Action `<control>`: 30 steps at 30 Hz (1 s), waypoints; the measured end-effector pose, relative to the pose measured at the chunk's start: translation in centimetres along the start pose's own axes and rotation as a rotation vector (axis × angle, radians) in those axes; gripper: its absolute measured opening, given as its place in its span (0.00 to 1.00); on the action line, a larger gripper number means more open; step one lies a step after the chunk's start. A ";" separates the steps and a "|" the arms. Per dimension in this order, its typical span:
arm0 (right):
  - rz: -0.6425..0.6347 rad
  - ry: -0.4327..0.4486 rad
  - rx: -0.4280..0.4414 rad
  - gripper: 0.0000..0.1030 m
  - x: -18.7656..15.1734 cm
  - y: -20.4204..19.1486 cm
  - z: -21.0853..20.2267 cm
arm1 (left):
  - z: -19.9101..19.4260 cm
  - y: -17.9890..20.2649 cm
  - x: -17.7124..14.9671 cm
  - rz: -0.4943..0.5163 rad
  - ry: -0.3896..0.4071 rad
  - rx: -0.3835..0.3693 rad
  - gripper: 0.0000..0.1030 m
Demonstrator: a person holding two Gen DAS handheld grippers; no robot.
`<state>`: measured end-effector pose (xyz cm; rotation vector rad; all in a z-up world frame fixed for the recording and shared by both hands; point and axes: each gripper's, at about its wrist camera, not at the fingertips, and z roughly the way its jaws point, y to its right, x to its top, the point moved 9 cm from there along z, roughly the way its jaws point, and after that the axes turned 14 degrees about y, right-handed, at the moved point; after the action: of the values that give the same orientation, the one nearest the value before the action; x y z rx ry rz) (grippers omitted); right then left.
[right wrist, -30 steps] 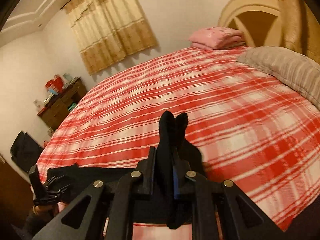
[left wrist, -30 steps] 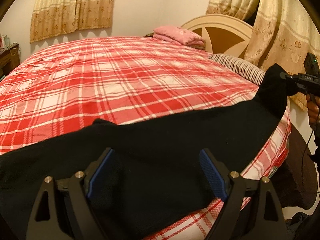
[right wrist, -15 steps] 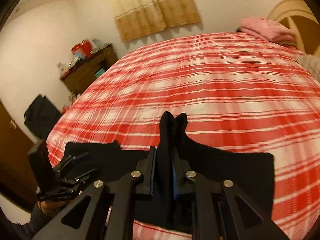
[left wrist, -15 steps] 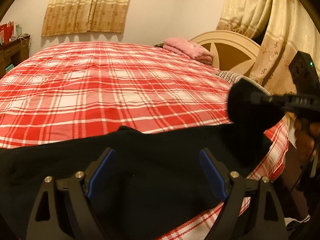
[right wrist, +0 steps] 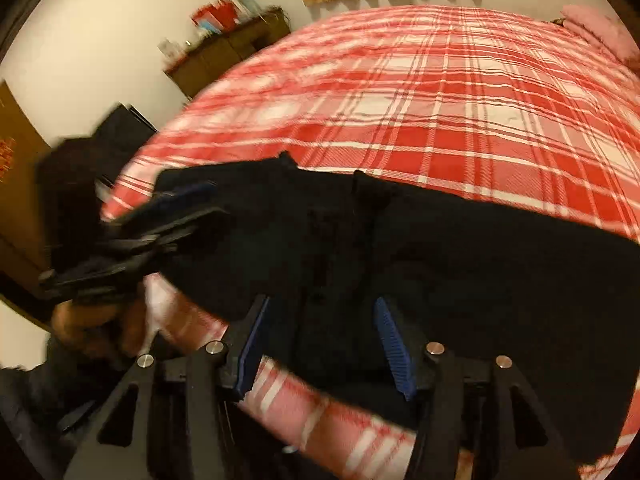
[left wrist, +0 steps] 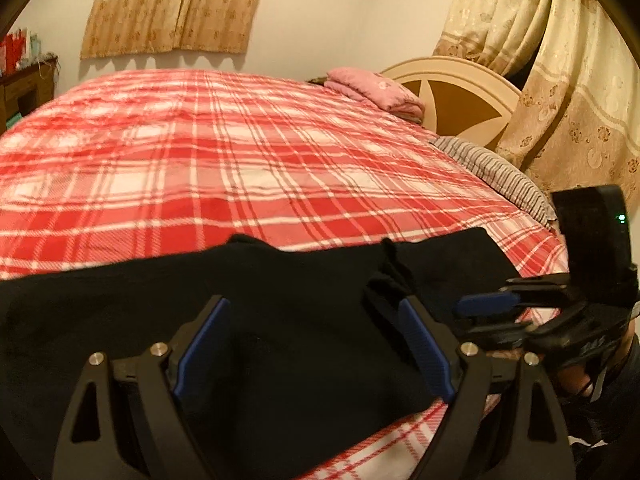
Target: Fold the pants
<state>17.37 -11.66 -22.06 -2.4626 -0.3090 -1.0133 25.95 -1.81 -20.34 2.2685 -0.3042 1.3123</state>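
Observation:
Black pants (left wrist: 280,320) lie folded along the near edge of a bed with a red plaid cover (left wrist: 240,160). They also show in the right wrist view (right wrist: 440,248). My left gripper (left wrist: 312,344) is open, its blue pads over the pants, holding nothing. My right gripper (right wrist: 324,340) is open too, just above the pants. In the left wrist view the right gripper (left wrist: 492,312) sits at the right by the folded end. In the right wrist view the left gripper (right wrist: 176,212) is at the pants' left end.
A folded pink blanket (left wrist: 376,88) and a striped pillow (left wrist: 492,168) lie near the cream headboard (left wrist: 452,92). Curtains (left wrist: 580,80) hang at the right. A wooden dresser (right wrist: 228,52) stands beyond the bed's far side.
My right gripper carried the pant end leftward over the rest of the pants, then opened and let it go. The left gripper stayed open over the pants.

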 end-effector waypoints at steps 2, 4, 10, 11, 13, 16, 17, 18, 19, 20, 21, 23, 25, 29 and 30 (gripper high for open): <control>0.018 0.038 -0.014 0.54 -0.1 1.4 -2.2 | 0.3 1.0 -0.5 -0.014 -0.025 -0.037 0.86; 0.052 0.072 -0.051 0.54 -0.3 3.3 -3.7 | 1.0 2.3 -1.2 -0.053 -0.062 -0.098 0.84; 0.157 0.134 -0.113 0.54 -1.2 7.4 -4.8 | 2.6 5.6 -2.2 -0.028 -0.142 -0.159 0.65; 0.163 0.141 -0.101 0.54 -1.4 7.4 -4.7 | 3.0 5.9 -2.1 -0.032 -0.152 -0.170 0.65; 0.162 0.172 -0.079 0.54 -1.4 6.9 -4.6 | 3.7 6.0 -1.8 -0.038 -0.163 -0.169 0.65; 0.130 0.199 -0.077 0.54 -1.4 6.5 -5.3 | 4.6 5.3 -1.4 -0.091 -0.176 -0.168 0.54; 0.090 0.199 -0.089 0.54 -1.5 6.2 -5.5 | 4.8 5.0 -1.3 -0.121 -0.179 -0.178 0.51; 0.052 0.194 -0.098 0.54 -1.6 5.8 -5.5 | 5.1 4.7 -1.2 -0.154 -0.184 -0.189 0.42; 0.014 0.192 -0.104 0.54 -1.7 5.2 -5.4 | 5.3 4.6 -1.3 -0.174 -0.193 -0.198 0.27; -0.030 0.197 -0.103 0.54 -1.8 4.5 -5.4 | 5.5 4.5 -1.5 -0.190 -0.207 -0.208 0.20; -0.057 0.202 -0.097 0.54 -1.8 4.0 -5.3 | 5.7 4.5 -1.6 -0.198 -0.216 -0.217 0.14; -0.112 0.203 -0.096 0.54 -1.8 3.0 -5.0 | 5.6 4.8 -1.6 -0.193 -0.214 -0.235 0.09; -0.158 0.204 -0.123 0.54 -1.7 2.4 -4.6 | 5.3 5.2 -1.1 -0.185 -0.201 -0.246 0.08; -0.249 0.205 -0.155 0.54 -1.1 1.1 -3.2 | 5.3 4.6 0.4 -0.195 -0.169 -0.246 0.08; -0.267 0.205 -0.157 0.54 -1.0 0.8 -3.0 | 5.5 4.4 0.6 -0.197 -0.166 -0.244 0.08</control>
<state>15.13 -13.90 -21.19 -2.4711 -0.5174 -1.4401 28.49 -8.41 -20.73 2.1409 -0.2735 0.9360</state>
